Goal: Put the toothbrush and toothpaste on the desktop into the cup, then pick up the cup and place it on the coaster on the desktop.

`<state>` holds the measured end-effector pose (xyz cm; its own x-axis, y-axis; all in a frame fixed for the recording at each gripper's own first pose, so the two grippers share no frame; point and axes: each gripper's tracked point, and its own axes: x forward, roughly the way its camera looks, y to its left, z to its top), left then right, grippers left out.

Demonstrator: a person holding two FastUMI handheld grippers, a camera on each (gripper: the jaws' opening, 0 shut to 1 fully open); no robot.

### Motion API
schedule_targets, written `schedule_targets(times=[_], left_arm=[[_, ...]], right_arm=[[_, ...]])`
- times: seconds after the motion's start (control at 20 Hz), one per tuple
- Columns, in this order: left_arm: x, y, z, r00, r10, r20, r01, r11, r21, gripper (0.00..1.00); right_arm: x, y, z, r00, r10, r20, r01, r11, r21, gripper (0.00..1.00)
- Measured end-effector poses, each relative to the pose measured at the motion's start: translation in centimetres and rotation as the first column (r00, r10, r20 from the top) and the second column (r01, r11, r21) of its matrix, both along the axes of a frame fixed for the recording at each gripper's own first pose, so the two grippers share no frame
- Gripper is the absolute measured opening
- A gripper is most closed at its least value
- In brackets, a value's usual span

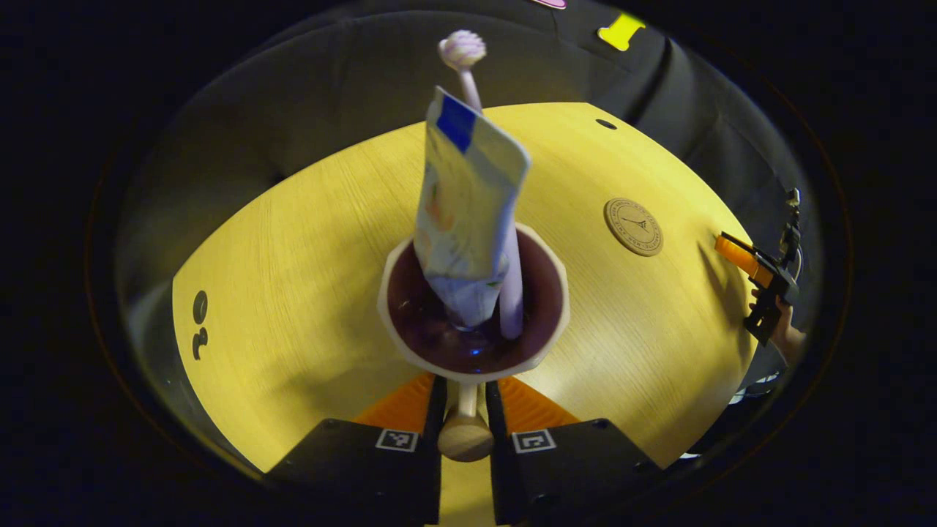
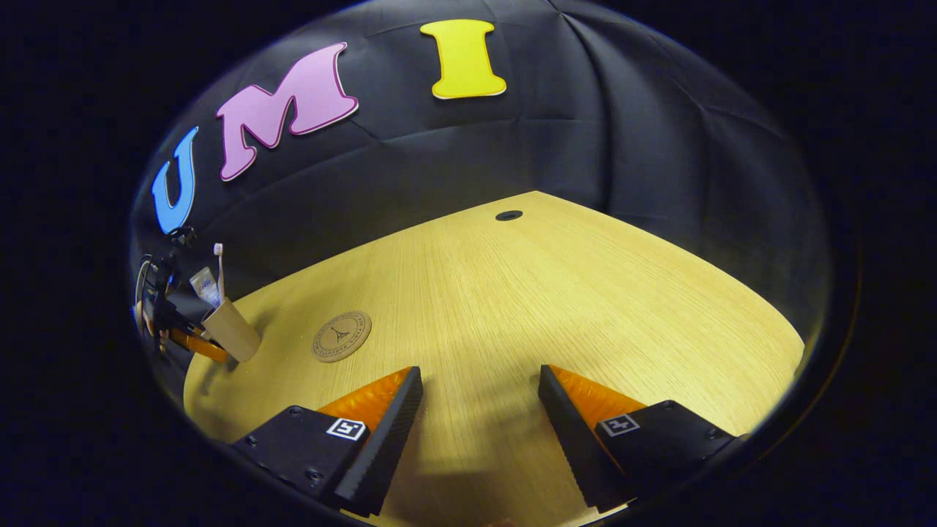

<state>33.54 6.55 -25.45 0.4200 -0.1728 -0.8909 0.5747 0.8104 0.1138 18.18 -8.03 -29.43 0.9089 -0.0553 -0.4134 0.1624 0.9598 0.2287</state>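
Left view close above cup; both share coaster.

I note a light wood-grain table with a small dark round hole near its far edge; black cloth wall hangs behind it.

Toothbrush and toothpaste in cup — coaster off right.

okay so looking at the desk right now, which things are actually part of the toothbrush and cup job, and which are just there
Part of the job:
- cup, handle held in the left gripper
- toothbrush, standing in the cup
- toothpaste, also in the cup
- coaster, bare on the desktop

Just there:
- right gripper, jaws open, holding nothing
- round hole near the desktop's far edge
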Motion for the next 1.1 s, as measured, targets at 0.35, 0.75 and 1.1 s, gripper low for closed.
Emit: schedule_targets(times=[0.35, 0.75, 1.1], left_arm=[[-0.9, -0.8, -0.1, 0.994, 0.102, 0.041, -0.101, 0.994, -0.028, 0.29], [-1.2, -2.3, 3.3, 0.984, 0.099, 0.147, -0.097, 0.995, -0.018, 0.28], [-1.8, -11.0, 4.9, 0.985, 0.049, 0.164, -0.033, 0.994, -0.101, 0.28]], right_arm=[[-0.4, -1.1, 0.4, 1.0, -0.004, -0.001, 0.004, 1.0, 0.014, 0.98], [-0.8, -3.0, 0.9, 1.0, -0.003, 0.003, 0.003, 1.0, 0.018, 0.98], [-0.7, -3.4, 0.5, 1.0, 0.008, -0.011, -0.007, 0.999, 0.037, 0.98]])
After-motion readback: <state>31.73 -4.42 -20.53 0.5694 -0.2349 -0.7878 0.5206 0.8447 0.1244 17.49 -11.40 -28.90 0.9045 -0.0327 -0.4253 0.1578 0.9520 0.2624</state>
